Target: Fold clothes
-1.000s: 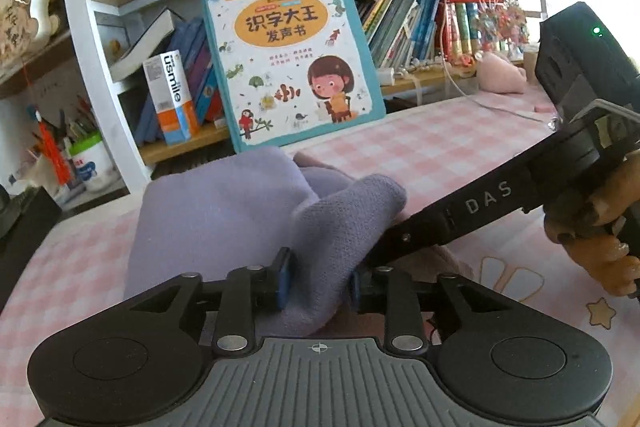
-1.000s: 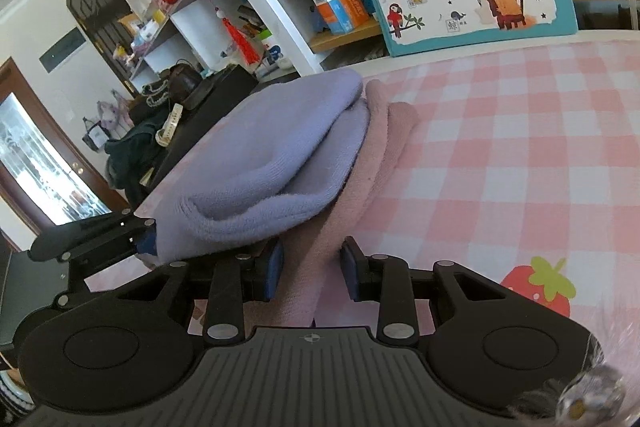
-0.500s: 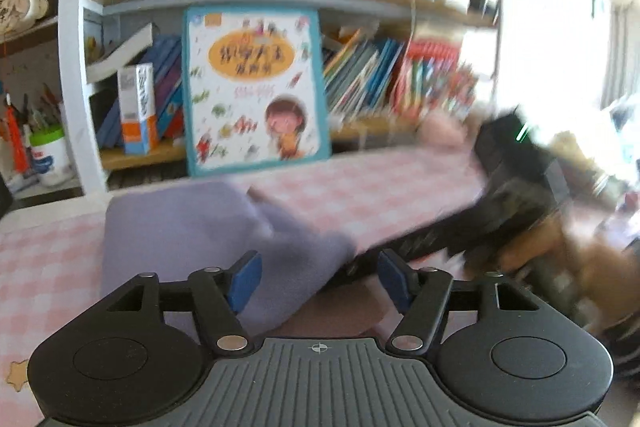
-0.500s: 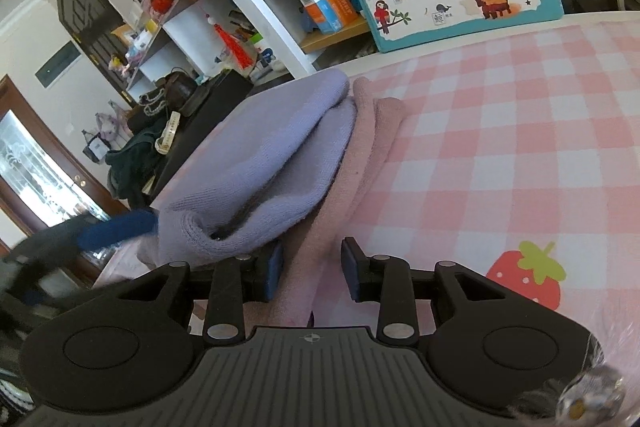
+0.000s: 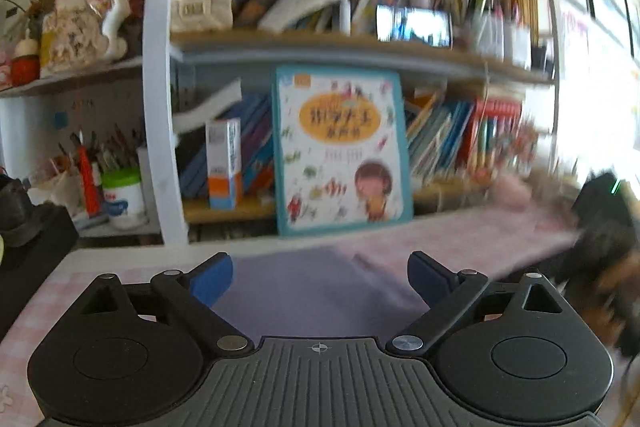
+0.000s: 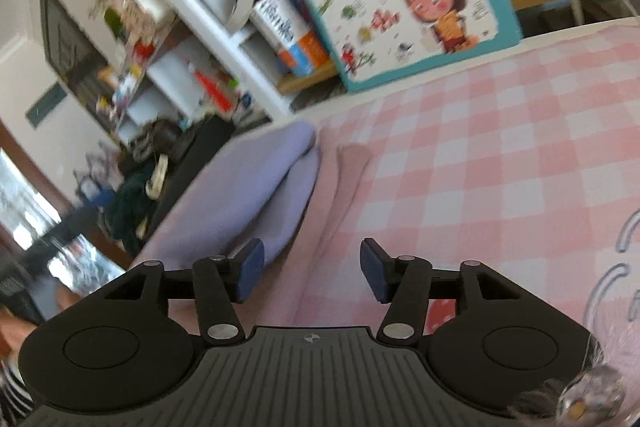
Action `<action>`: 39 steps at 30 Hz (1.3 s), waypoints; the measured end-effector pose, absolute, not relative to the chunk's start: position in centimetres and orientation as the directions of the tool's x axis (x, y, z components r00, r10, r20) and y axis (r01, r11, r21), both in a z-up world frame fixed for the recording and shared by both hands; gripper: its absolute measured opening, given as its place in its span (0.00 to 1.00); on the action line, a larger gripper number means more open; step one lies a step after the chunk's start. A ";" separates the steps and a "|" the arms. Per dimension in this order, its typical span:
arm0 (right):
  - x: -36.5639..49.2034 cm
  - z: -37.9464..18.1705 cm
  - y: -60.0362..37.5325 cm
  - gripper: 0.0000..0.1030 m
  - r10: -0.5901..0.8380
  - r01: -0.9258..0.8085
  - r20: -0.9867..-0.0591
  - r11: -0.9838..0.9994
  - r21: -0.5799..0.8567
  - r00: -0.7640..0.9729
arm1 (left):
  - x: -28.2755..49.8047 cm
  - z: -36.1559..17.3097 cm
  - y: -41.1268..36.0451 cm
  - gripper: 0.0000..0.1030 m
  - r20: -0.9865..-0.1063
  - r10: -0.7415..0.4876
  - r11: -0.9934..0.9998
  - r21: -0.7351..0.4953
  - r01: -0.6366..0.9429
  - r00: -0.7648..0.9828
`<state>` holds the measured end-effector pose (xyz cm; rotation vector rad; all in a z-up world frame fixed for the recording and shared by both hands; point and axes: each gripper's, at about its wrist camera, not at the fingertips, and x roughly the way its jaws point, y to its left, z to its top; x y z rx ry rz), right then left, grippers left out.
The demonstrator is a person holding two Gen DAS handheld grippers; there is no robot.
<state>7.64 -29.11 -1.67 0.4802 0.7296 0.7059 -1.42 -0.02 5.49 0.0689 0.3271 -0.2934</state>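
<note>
Left wrist view: both grippers spread, nothing held

The left gripper [image 5: 319, 277] is seen spread wide above the folded lilac garment [image 5: 316, 295], nothing being held between its blue pads. The right gripper [image 6: 312, 269] is likewise held apart and empty, just over a pink garment [image 6: 324, 227] on which the lilac one is stacked. Both are laid on the pink checked surface [image 6: 500, 155]. A children's book [image 5: 340, 147] is propped against the bookshelf [image 5: 160, 107] beyond.
</note>
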 end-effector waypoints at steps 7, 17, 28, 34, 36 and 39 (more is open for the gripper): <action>7.9 -1.0 -31.0 0.53 0.746 -0.368 -0.354 0.610 0.702 0.564 | -1.2 2.9 -2.1 0.94 -0.381 -0.290 0.916 0.156 0.370 0.878; 7.9 -0.4 -28.1 0.57 0.810 -0.403 -0.303 0.529 0.747 0.501 | -0.2 0.0 -3.3 0.94 -0.448 -0.337 0.865 0.199 0.460 0.828; 9.0 -0.9 -22.4 0.54 0.757 -0.430 -0.416 0.638 0.639 0.505 | -0.7 -0.6 -2.3 0.95 -0.417 -0.389 0.852 0.175 0.493 0.821; 7.2 0.2 -20.4 0.07 0.724 -0.537 -0.405 0.688 0.488 0.558 | -0.8 -0.6 -2.5 0.99 -0.422 -0.382 0.854 0.179 0.489 0.822; 5.6 1.6 -20.5 0.07 0.755 -0.621 -0.342 0.656 0.429 0.560 | -0.8 -0.6 -2.3 0.99 -0.421 -0.391 0.855 0.165 0.493 0.819; 6.0 1.1 -20.6 0.07 0.711 -0.564 -0.406 0.703 0.432 0.575 | -0.6 -0.6 -2.4 1.00 -0.430 -0.396 0.852 0.158 0.500 0.811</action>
